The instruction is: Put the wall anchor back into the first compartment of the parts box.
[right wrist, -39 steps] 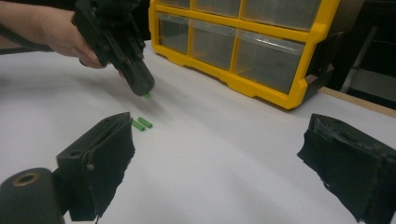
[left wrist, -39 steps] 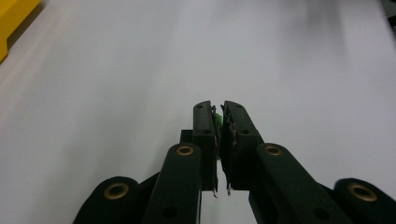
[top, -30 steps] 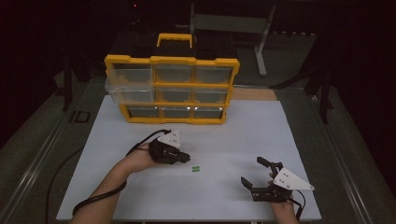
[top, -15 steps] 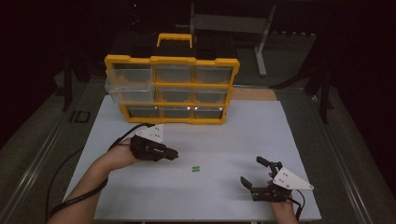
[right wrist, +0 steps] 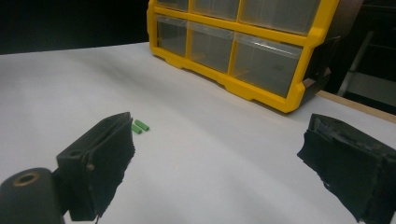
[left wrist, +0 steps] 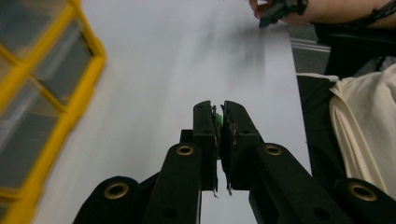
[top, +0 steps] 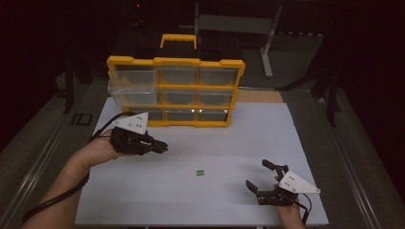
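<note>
My left gripper (top: 161, 147) is raised above the white mat in front of the yellow drawer organizer (top: 175, 93), pointing right. In the left gripper view its jaws (left wrist: 219, 109) are shut on a small green piece (left wrist: 216, 119) that peeks out between the pads. Two more small green pieces (top: 200, 172) lie side by side mid-mat, also near the left jaw in the right gripper view (right wrist: 140, 126). My right gripper (top: 258, 174) rests at the mat's near right, open, nothing between its jaws (right wrist: 219, 135).
The organizer's clear drawers face me; the left drawer of the middle row (top: 130, 90) stands pulled out. The white mat (top: 267, 133) covers the table. A grey stand (top: 267, 43) is behind the organizer. The other hand's gripper (left wrist: 280, 7) shows far off.
My left hand has lifted and drawn back to the left, away from the two green pieces and closer to the organizer's left side. The right gripper has stayed put.
</note>
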